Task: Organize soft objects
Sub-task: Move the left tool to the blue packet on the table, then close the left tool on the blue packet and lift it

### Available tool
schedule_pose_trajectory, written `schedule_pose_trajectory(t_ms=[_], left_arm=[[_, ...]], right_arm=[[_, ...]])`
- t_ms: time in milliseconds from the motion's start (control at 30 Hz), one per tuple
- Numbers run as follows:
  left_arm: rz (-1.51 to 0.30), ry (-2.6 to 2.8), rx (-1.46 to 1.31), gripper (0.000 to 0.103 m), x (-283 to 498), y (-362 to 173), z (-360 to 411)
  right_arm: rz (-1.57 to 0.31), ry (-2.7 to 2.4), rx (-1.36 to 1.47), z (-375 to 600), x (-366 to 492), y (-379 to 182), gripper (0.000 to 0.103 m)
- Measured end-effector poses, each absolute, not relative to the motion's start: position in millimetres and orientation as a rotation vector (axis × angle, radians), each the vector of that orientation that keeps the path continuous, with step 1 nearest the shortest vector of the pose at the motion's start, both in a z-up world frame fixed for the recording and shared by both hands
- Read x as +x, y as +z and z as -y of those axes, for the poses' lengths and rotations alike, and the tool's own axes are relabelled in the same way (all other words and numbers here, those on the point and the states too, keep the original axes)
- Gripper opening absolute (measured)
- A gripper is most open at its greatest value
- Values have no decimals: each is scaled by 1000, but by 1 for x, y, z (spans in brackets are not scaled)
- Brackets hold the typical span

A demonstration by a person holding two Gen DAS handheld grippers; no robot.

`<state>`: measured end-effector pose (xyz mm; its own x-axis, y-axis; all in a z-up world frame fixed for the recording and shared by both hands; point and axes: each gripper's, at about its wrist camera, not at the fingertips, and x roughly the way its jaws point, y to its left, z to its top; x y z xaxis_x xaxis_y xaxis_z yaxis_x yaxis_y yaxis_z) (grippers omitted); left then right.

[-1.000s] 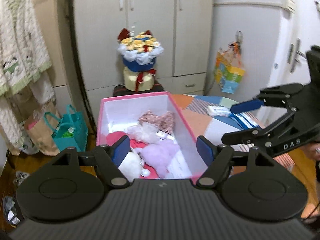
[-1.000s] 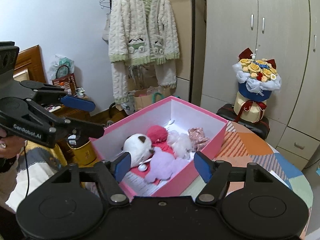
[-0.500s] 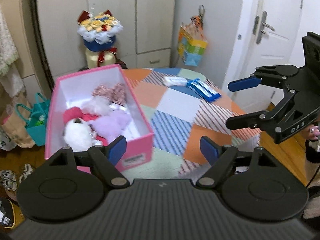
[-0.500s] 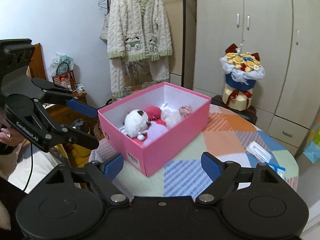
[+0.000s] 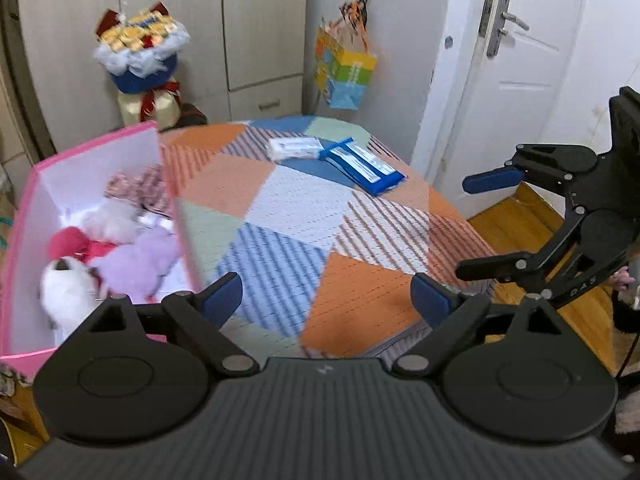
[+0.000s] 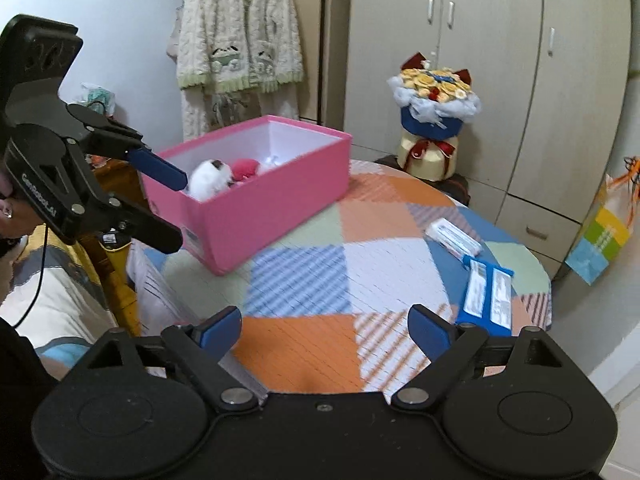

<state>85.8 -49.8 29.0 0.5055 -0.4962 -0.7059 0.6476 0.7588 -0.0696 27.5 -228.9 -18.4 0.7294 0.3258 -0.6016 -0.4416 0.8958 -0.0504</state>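
Now both grippers hang over the near edge of the table (image 5: 360, 216), well back from the pink box (image 6: 260, 200), which sits on the table's left side. Left gripper (image 5: 326, 300): fingers spread wide, nothing between them; its blue pads sit over the patchwork cloth just right of the box. Right gripper (image 6: 324, 326): fingers likewise wide apart and holding nothing, over the orange patch at the table's front, the box ahead and to its left. Each gripper shows in the other's view, jaws apart there too.

Inside the box lie the soft toys: a white plush (image 5: 66, 292) at the near end, a lilac one (image 5: 138, 258) beside it against the right wall, a red one (image 5: 70, 240) behind the white, a pale fluffy one (image 5: 114, 218) further in, and a pinkish patterned piece (image 5: 138, 186) at the far end.

Right of the box, across the table, a white packet (image 5: 294, 147) and a blue packet (image 5: 362, 165) lie side by side, touching. Behind the box, off the table, stands a bouquet (image 6: 434, 120); a cardigan (image 6: 240, 48) hangs on the wall beyond it
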Motion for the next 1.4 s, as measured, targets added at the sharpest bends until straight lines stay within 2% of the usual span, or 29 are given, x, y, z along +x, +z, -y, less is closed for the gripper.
schedule_pose_trajectory(t_ms=[233,533,900,1000,1100,1233,1400], left_arm=[[-784,-698,152,97,116,8,89],[-792,-658,-10,94,168,-26,128],[-808,-660,-100,94,217,-68,196],[-888,-681,-178,93,236,-77,207],[-886,-671,-167,87,246,-83,222],[-897,-654,-119,70,255,-93,239],[-888,-638,-150,59,262,-101,239]], right_arm=[[-560,387,-176,266,53,-42,93],[-484,305,-107,309,97,-81,93],[-616,197,-118,320,159,-122,97],[-657,182,-68,326,174,-130,97],[-684,182,-17,333,185,-136,97],[-694,186,11,339,194,-141,97],[-695,180,26,341,204,-142,98]])
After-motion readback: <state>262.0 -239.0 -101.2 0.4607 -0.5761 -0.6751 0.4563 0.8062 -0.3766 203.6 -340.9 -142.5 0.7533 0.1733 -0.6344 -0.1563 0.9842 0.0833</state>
